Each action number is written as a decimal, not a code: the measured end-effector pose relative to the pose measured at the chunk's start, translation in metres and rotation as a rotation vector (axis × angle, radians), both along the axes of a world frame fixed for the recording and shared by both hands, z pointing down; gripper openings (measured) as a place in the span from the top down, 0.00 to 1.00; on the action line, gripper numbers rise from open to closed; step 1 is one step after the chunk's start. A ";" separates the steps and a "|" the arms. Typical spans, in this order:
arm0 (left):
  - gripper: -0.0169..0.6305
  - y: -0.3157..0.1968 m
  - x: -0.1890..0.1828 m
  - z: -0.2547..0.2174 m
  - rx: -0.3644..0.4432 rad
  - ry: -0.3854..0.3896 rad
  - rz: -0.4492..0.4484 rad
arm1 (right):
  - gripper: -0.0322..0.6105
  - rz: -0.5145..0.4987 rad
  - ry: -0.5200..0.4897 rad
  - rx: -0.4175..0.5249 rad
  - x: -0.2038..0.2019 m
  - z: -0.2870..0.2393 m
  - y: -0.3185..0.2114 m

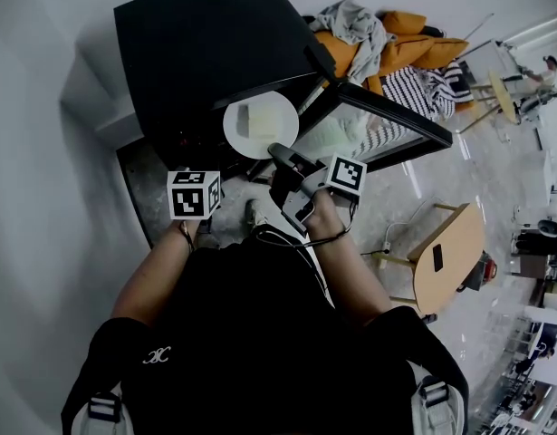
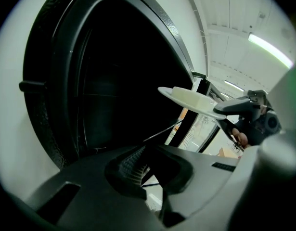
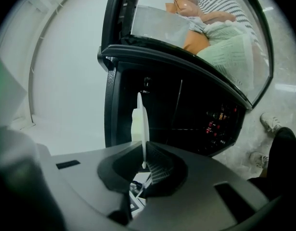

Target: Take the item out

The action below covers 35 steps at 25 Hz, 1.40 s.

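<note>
A: Head view?
B: Pinching white plate by its rim in right gripper, just before black cabinet; open glass door close alongside, at right.
A: Left gripper view?
B: Left gripper nearly closed, empty, facing cabinet's dark inside; plate off right.
A: Right gripper view?
B: Plate edge-on between pads; open floor beyond door.

This seems a big open workroom, not a home: glossy pale floor, strip lights overhead, wooden table, clothes heap behind a black oven.
</note>
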State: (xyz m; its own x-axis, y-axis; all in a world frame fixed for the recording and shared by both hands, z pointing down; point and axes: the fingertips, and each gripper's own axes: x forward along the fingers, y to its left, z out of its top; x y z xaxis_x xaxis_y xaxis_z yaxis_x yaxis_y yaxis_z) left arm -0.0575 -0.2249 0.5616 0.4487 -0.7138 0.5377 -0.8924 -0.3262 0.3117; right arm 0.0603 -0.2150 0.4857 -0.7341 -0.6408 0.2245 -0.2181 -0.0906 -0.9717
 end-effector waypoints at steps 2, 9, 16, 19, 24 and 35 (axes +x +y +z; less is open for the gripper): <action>0.96 0.000 0.001 0.000 -0.001 0.000 -0.002 | 0.91 -0.004 -0.005 0.005 -0.001 -0.003 0.000; 0.96 -0.009 -0.004 0.000 -0.005 -0.007 -0.007 | 0.91 0.003 -0.004 0.006 0.001 -0.004 0.000; 0.96 -0.029 -0.014 0.006 0.005 -0.019 -0.027 | 0.91 0.009 0.007 0.007 0.004 0.001 -0.001; 0.96 -0.037 -0.019 0.007 0.009 -0.018 -0.037 | 0.91 0.013 0.011 0.009 0.006 0.001 -0.001; 0.96 -0.048 -0.020 0.017 0.007 -0.036 -0.048 | 0.91 0.009 0.011 0.021 0.007 0.006 -0.002; 0.96 -0.063 -0.033 0.039 -0.027 -0.027 -0.126 | 0.91 -0.002 0.009 0.048 0.008 0.008 -0.003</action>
State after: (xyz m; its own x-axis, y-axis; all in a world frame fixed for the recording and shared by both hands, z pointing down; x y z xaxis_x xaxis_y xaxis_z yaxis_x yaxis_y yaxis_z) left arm -0.0902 -0.2883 0.6008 0.3412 -0.7490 0.5680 -0.9341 -0.2024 0.2941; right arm 0.0682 -0.2180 0.4939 -0.7334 -0.6497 0.1999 -0.2267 -0.0434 -0.9730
